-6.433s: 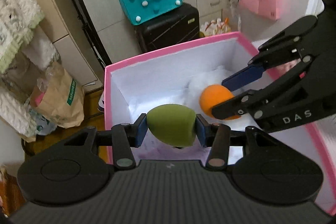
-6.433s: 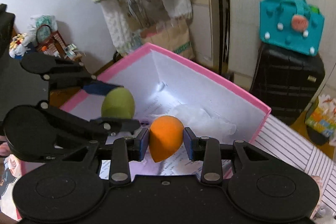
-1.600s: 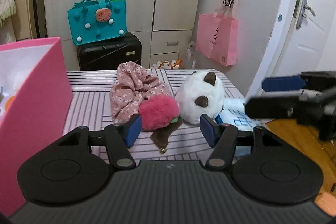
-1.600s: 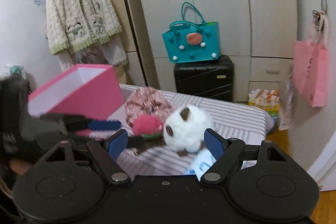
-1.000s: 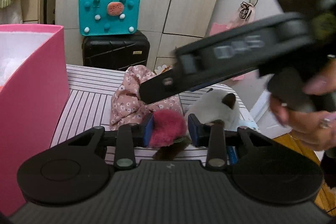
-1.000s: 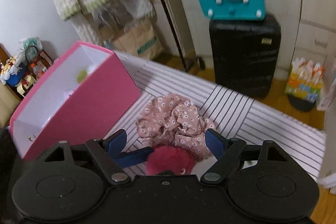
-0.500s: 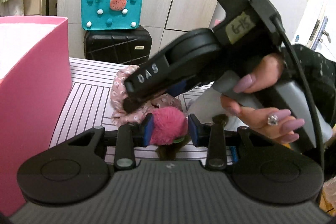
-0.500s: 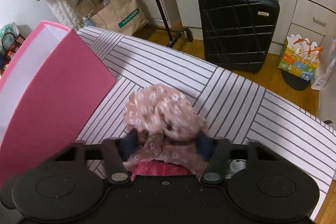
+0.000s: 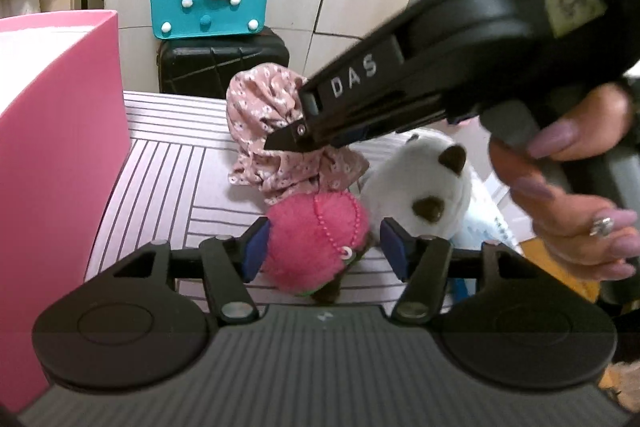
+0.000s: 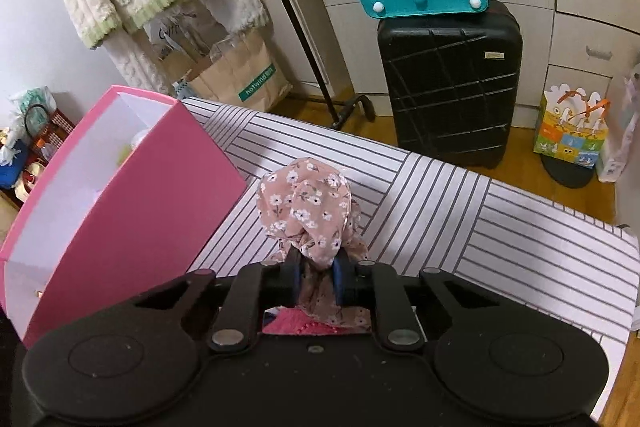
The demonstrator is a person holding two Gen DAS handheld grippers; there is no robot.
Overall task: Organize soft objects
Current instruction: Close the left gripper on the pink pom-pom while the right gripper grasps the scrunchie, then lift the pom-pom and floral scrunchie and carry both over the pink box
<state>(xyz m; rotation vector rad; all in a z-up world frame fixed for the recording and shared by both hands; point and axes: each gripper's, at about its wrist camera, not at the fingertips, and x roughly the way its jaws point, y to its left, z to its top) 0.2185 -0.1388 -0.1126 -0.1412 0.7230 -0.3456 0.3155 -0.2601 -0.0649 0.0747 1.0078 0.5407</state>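
Striped tabletop [image 10: 500,227] lies under both my tools. Nearest, my left gripper [image 9: 320,247] brackets the pink pompom [image 9: 316,233], pads apart; my right gripper [image 10: 316,277] pinches the floral cloth [image 10: 308,203]. Pink box [image 10: 132,211] beyond: next, I judge, lift the cloth into it.

I see even, soft indoor light with faint shadows. Fisheye bends the edges and darkens my corners. The close right gripper [image 9: 304,141] looks slightly soft.

Left gripper [image 9: 323,254] fingers [image 9: 256,253] straddling pink plush [image 9: 316,237].
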